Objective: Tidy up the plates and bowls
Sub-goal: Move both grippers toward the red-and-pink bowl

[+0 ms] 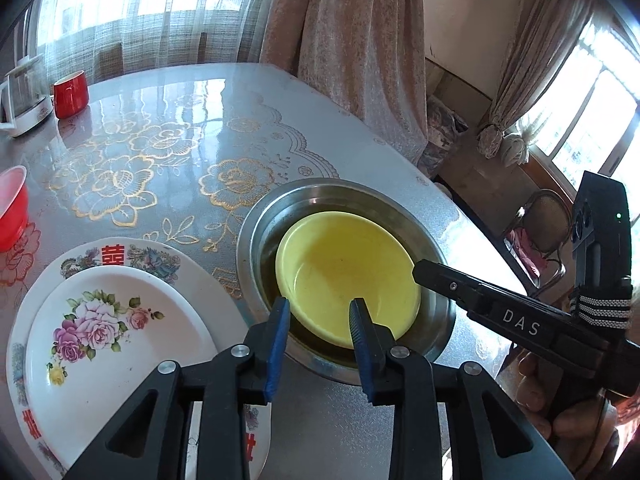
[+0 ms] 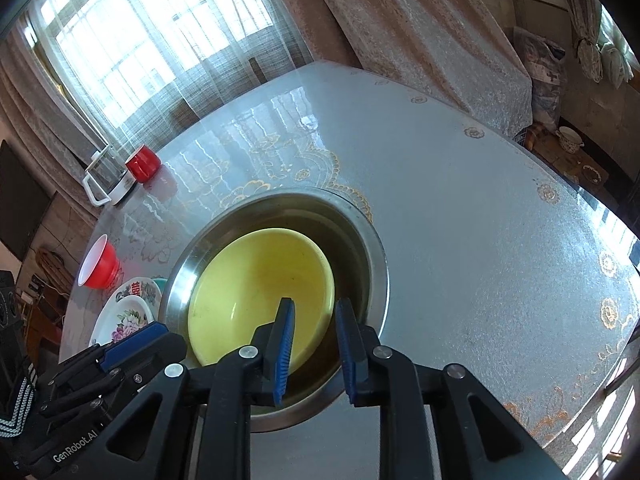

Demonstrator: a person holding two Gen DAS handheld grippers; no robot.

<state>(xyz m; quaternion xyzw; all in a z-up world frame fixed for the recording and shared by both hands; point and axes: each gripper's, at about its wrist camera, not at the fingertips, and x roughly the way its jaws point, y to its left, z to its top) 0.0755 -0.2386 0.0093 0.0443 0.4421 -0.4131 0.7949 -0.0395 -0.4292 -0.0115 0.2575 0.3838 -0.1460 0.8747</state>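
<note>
Both grippers, left gripper (image 1: 320, 316) & right gripper (image 2: 314, 328), jaws spread, are hovering over yellow bowl (image 1: 344, 276) in steel basin (image 1: 256, 220); smooth rim risking slipping.

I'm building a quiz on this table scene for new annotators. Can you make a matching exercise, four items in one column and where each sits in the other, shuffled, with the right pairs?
Items:
1. yellow bowl
2. rose plate
3. red mug
4. steel basin

Places:
A. stacked on a larger patterned plate
B. on the table, near its right edge
C. inside the steel basin
D. far side of the table, beside a glass kettle

Pairs: 1-C, 2-A, 3-D, 4-B
</note>
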